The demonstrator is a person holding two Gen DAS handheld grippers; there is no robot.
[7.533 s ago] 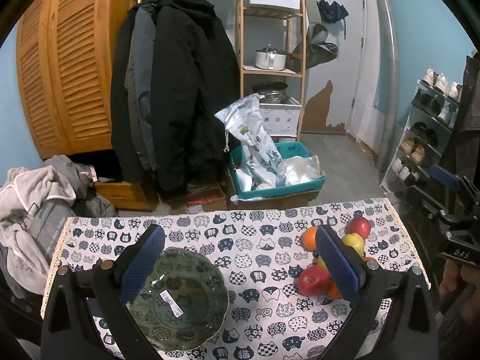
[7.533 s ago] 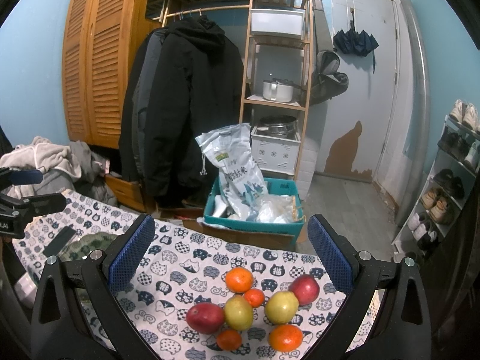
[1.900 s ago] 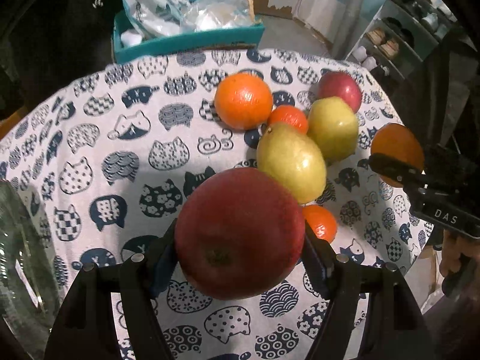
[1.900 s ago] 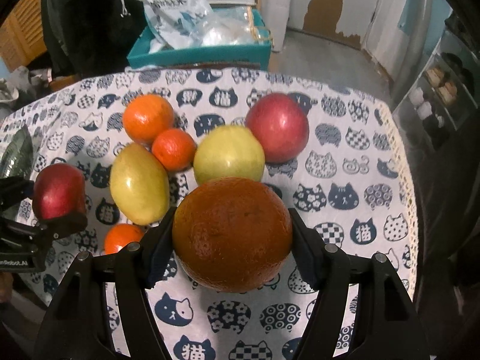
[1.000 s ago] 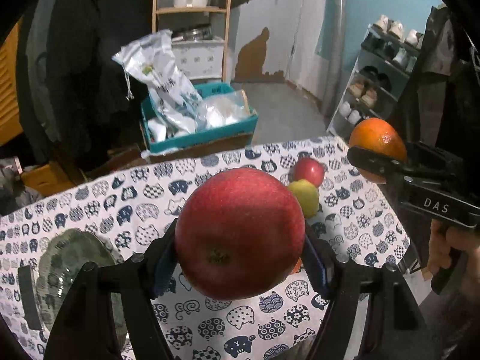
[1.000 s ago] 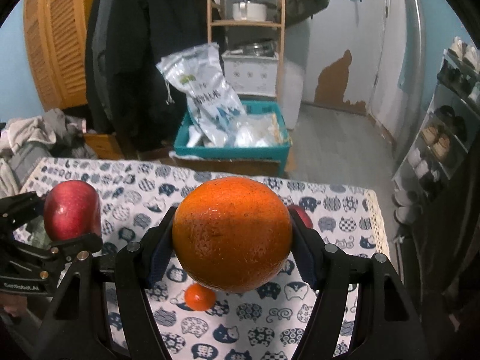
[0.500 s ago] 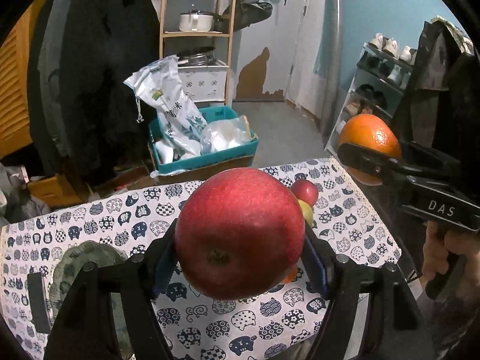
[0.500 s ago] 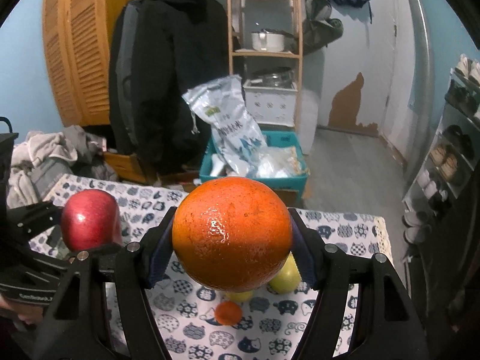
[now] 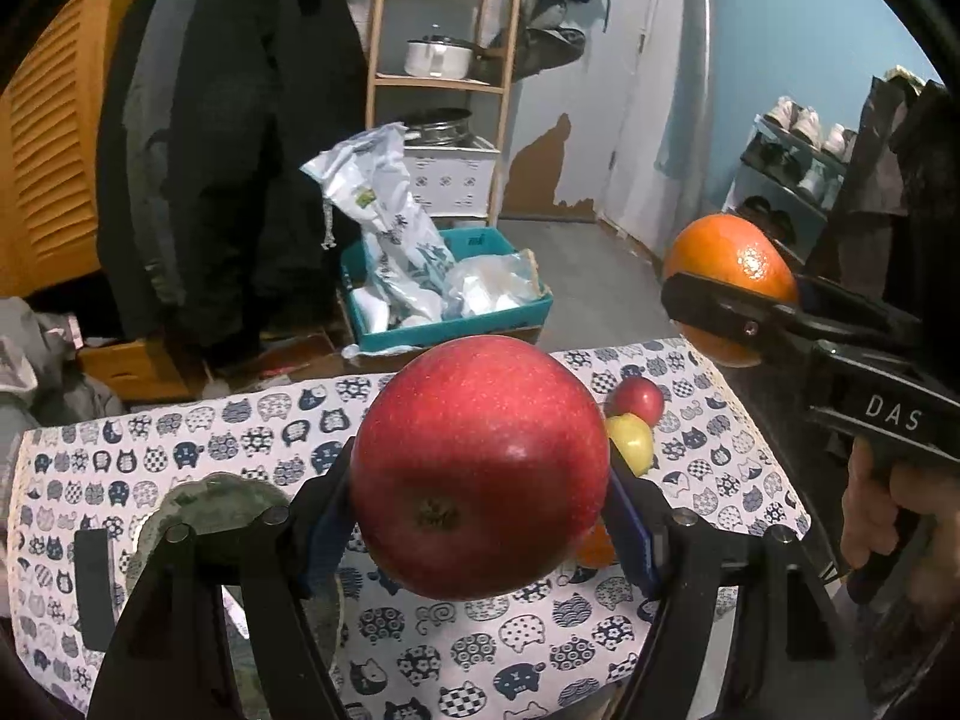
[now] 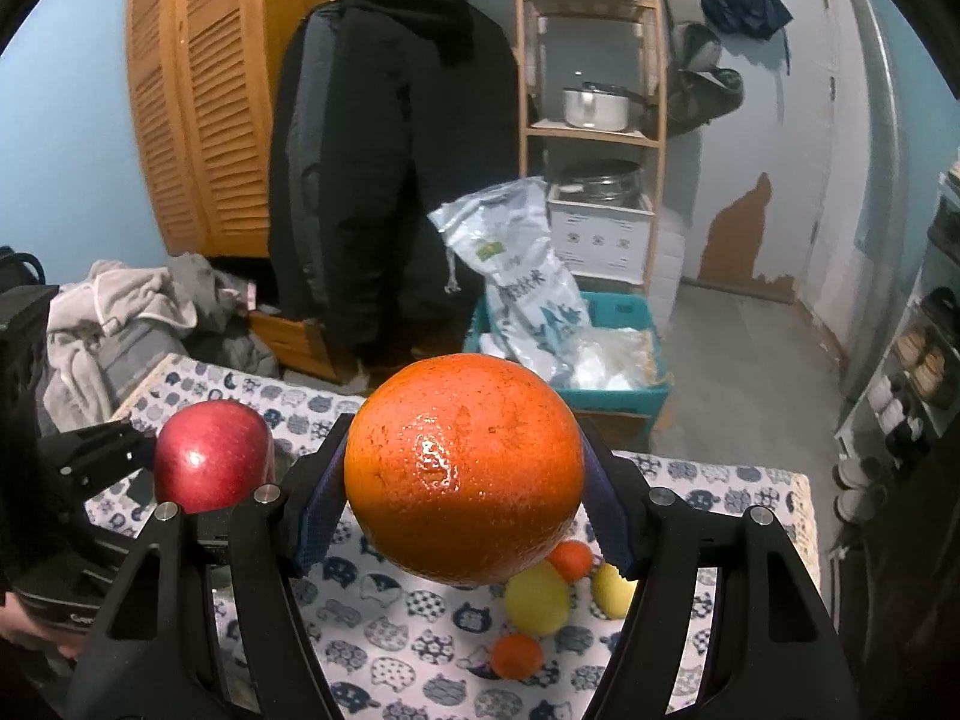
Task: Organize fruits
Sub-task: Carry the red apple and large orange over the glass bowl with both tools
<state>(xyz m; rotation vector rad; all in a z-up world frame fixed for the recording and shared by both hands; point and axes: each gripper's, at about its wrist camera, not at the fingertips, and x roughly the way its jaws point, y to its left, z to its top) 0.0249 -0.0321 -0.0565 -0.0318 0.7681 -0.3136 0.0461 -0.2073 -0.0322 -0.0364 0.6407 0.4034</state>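
My left gripper [image 9: 480, 504] is shut on a large red apple [image 9: 480, 468], held high above the cat-print tablecloth [image 9: 288, 444]. My right gripper [image 10: 462, 498] is shut on a big orange [image 10: 462, 474], also lifted clear of the table. Each gripper shows in the other's view: the orange [image 9: 729, 267] at upper right, the apple [image 10: 210, 456] at left. A dark green glass bowl [image 9: 210, 504] sits on the cloth at lower left, partly hidden by my left finger. On the cloth lie a small red apple [image 9: 639, 399], a yellow pear [image 9: 630, 441], another yellow fruit [image 10: 612, 591] and small oranges [image 10: 516, 654].
Beyond the table's far edge stand a teal crate [image 9: 444, 300] with plastic bags, a wooden shelf [image 9: 444, 84] with a pot, hanging dark coats [image 9: 228, 138] and a clothes pile [image 10: 132, 312] at left. A shoe rack [image 9: 798, 168] lines the right wall. A hand [image 9: 888, 510] grips the right gripper's handle.
Both grippers have risen and tilted up with their fruit. The table has dropped lower in both views and more of the room shows behind.
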